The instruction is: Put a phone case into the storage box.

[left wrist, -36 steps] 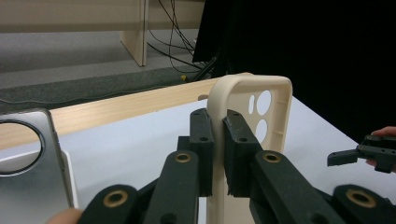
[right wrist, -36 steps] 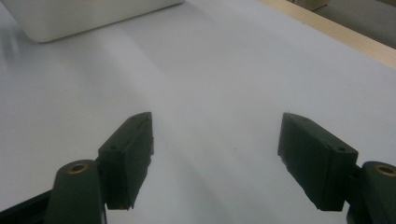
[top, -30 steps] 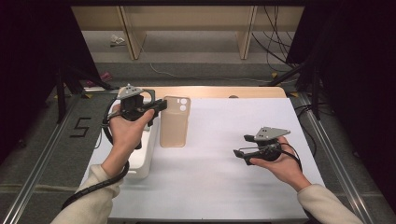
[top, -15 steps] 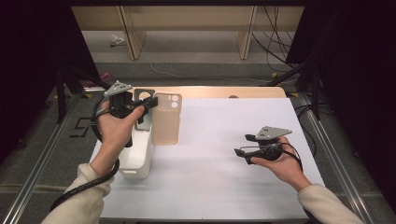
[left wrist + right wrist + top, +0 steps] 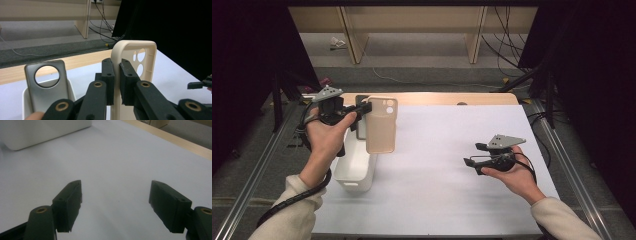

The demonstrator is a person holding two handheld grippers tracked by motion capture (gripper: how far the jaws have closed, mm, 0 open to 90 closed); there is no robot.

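Here, at the table:
Left gripper (image 5: 116,82): jaws pinched tight on the side wall of a beige phone case (image 5: 140,62), holding it upright above the table.
Phone case: seen from the high view (image 5: 381,125), it hangs over the near edge of a white bin (image 5: 357,172), camera holes at the top.
Grey case (image 5: 47,85): stands upright in the white bin (image 5: 25,100), round cutout at the top, just beside the held case.
Left hand (image 5: 324,140): wrapped around the gripper body, cable trailing along the sleeve.
Right gripper (image 5: 115,202): jaws spread wide, nothing between them, low over the white table cover (image 5: 120,157).
Right hand (image 5: 507,172): resting at the table's right side, well apart from the bin.
Table (image 5: 437,98): wooden edge showing beyond the white cover.
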